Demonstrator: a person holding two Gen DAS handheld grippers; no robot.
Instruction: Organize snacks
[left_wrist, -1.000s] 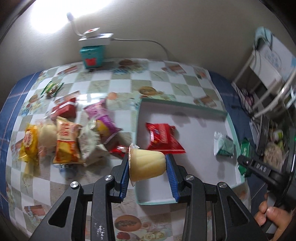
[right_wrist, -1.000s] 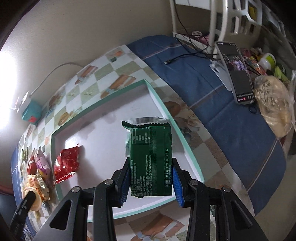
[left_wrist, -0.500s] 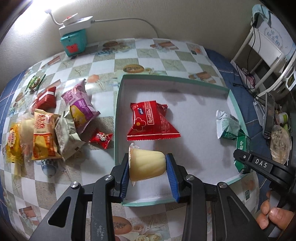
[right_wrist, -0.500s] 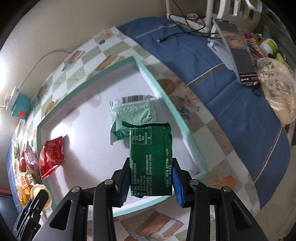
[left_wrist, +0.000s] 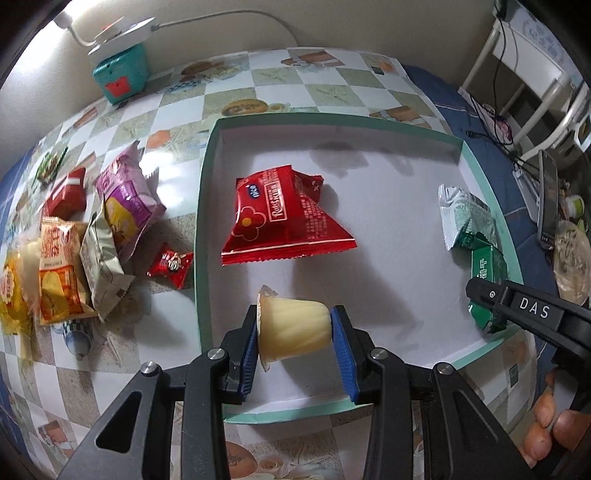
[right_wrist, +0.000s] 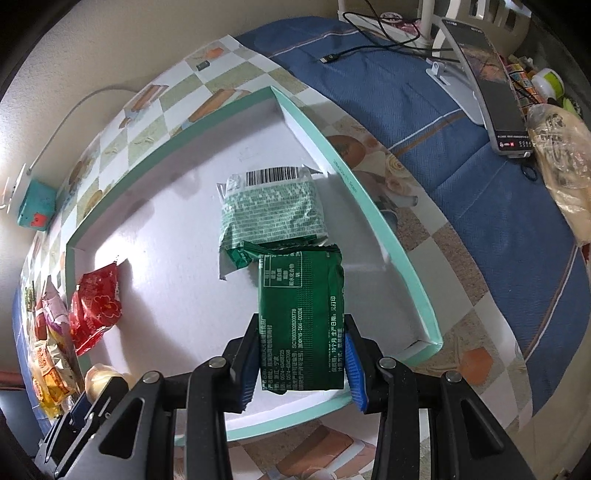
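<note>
My left gripper (left_wrist: 295, 332) is shut on a pale yellow jelly cup (left_wrist: 291, 326), held on its side low over the near-left part of the white tray with a teal rim (left_wrist: 207, 229). A red snack packet (left_wrist: 280, 218) lies in the tray beyond it. My right gripper (right_wrist: 301, 354) is shut on a dark green packet (right_wrist: 301, 317), hanging over the tray's near-right corner (right_wrist: 424, 332). Just beyond lies a light green packet with a barcode (right_wrist: 273, 210). In the left wrist view the right gripper (left_wrist: 491, 310) shows at the right with the green packet (left_wrist: 487, 266).
Several loose snack packets (left_wrist: 85, 236) lie heaped on the checkered tablecloth left of the tray, with a small red sweet (left_wrist: 170, 264) beside them. A teal box (left_wrist: 120, 75) stands at the wall. A phone (right_wrist: 491, 92) and a bagged item (right_wrist: 561, 155) rest on the blue cloth to the right.
Both grippers have sunk toward the tray with their snacks still held. The left one has also come over the tray's near-left part. The light green packet has come into the right wrist view.
</note>
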